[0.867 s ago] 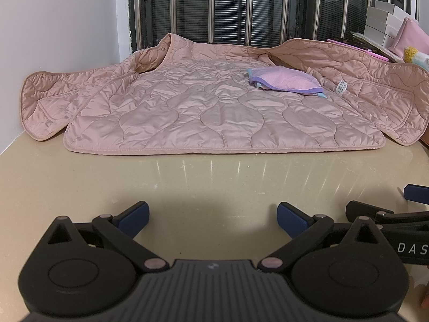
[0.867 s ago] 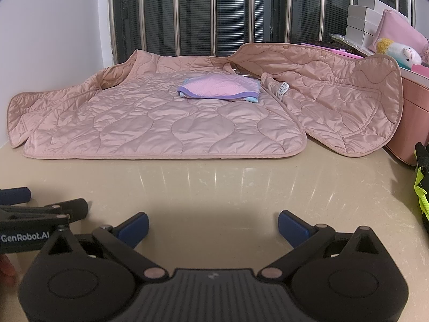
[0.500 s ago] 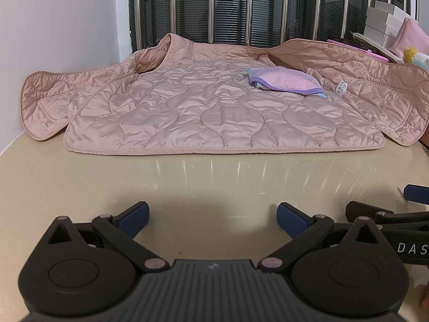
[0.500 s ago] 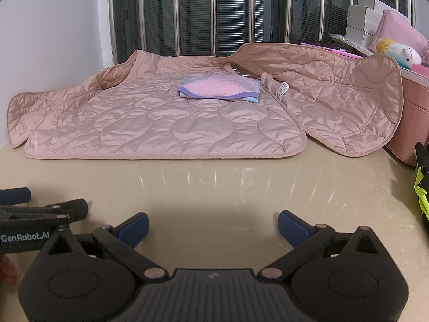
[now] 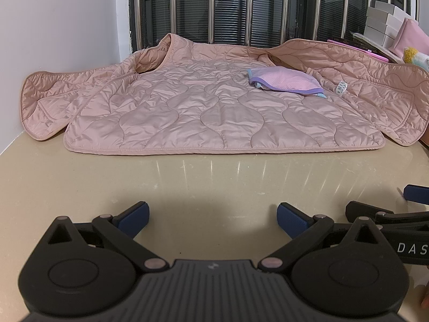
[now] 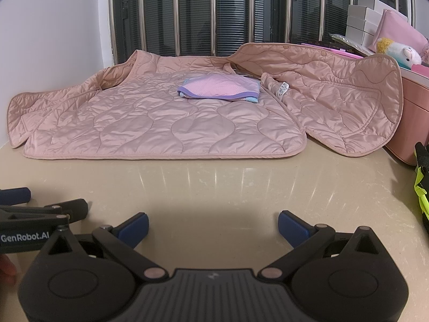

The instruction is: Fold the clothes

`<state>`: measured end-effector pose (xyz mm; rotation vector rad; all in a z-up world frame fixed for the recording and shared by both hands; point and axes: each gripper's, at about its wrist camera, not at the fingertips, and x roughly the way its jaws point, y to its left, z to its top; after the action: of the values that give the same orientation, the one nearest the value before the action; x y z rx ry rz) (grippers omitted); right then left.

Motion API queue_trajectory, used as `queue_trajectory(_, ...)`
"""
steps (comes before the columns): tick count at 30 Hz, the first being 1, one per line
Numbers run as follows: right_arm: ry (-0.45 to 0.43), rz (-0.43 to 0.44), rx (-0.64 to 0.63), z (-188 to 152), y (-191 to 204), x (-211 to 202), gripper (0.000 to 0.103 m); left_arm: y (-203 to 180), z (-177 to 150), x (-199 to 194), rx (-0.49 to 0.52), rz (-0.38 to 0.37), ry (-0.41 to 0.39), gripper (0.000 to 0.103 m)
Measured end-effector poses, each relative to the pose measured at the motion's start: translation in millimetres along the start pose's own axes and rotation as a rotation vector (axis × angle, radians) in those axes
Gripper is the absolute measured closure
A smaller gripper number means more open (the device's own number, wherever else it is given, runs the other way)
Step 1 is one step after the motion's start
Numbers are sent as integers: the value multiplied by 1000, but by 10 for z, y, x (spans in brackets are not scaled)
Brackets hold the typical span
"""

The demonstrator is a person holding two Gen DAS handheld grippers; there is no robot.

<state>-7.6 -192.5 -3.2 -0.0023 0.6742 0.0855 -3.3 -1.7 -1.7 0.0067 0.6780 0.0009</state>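
Pink quilted jacket (image 5: 222,112), one; folded lilac cloth (image 5: 285,81), one; both grippers' fingers (image 5: 134,218) spread, empty.

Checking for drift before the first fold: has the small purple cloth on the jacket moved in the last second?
No. The small purple cloth sits at the same spot on the pink quilted jacket, just left of the white care label, as before.

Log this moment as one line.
left claw: open, empty | right claw: open, empty | jacket: unfolded | small cloth: on jacket
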Motion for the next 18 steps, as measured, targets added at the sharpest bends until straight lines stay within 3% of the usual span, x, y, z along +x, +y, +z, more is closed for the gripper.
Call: queue_trajectory(18,0,0,0,0,1,0,0,10,10,2,-1,-1,0,1)
